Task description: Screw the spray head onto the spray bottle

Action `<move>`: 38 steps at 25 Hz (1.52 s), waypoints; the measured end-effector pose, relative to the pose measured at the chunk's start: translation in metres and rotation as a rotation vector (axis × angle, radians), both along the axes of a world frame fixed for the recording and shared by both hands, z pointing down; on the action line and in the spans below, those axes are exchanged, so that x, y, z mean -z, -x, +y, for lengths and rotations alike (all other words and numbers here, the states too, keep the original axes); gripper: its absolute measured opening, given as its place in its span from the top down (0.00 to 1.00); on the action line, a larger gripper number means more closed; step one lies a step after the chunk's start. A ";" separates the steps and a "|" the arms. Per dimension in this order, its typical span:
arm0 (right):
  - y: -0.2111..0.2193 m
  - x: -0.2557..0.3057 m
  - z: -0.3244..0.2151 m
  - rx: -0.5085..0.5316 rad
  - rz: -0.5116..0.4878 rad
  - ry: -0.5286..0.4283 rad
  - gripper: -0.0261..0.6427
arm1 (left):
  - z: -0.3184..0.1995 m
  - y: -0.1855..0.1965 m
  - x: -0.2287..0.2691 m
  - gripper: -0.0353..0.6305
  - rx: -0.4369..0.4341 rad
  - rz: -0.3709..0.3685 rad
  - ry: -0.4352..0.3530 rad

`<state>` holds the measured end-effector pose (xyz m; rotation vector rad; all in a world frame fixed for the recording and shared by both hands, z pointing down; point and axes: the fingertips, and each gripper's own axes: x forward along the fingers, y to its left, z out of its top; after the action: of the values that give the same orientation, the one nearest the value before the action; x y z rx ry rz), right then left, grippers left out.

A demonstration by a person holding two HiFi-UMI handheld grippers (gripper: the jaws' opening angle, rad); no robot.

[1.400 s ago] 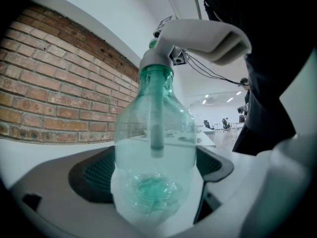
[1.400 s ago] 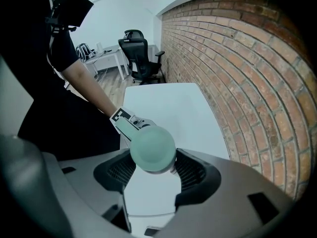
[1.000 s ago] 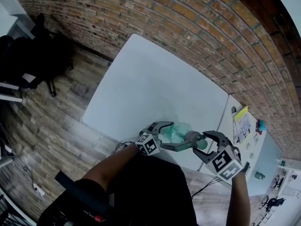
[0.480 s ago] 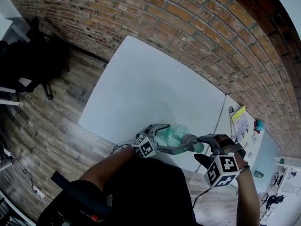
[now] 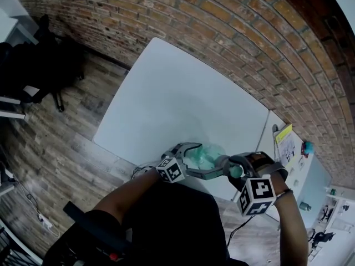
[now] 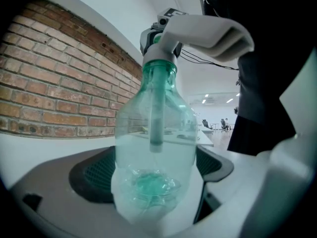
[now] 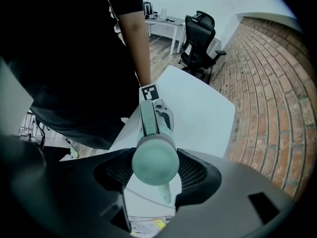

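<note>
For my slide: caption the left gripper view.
Green spray bottle clamped in the left gripper, spray head on its neck.

No text, brand or number could be read. The marker cube [image 5: 173, 170] on the left gripper [image 5: 197, 159] and the marker cube [image 5: 257, 195] on the right gripper [image 5: 237, 169] showed only black-and-white square patterns. A yellow-topped printed sheet [image 5: 285, 143] lay at 3 o'clock on the side table [image 5: 313, 177], its print too small to read.
</note>
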<state>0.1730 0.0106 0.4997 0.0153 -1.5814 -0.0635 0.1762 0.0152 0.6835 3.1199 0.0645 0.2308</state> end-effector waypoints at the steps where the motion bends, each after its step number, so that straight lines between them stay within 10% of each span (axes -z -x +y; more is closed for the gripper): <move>1: 0.000 0.000 0.000 -0.004 -0.005 0.000 0.57 | 0.000 0.000 0.000 0.18 0.000 -0.002 0.000; 38: 0.000 -0.001 -0.009 -0.633 -0.271 0.020 0.57 | -0.002 0.002 0.005 0.18 0.004 -0.006 0.006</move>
<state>0.1732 0.0019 0.5004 0.5241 -1.7805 0.4667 0.1747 0.0133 0.6788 3.1131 0.0588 0.2391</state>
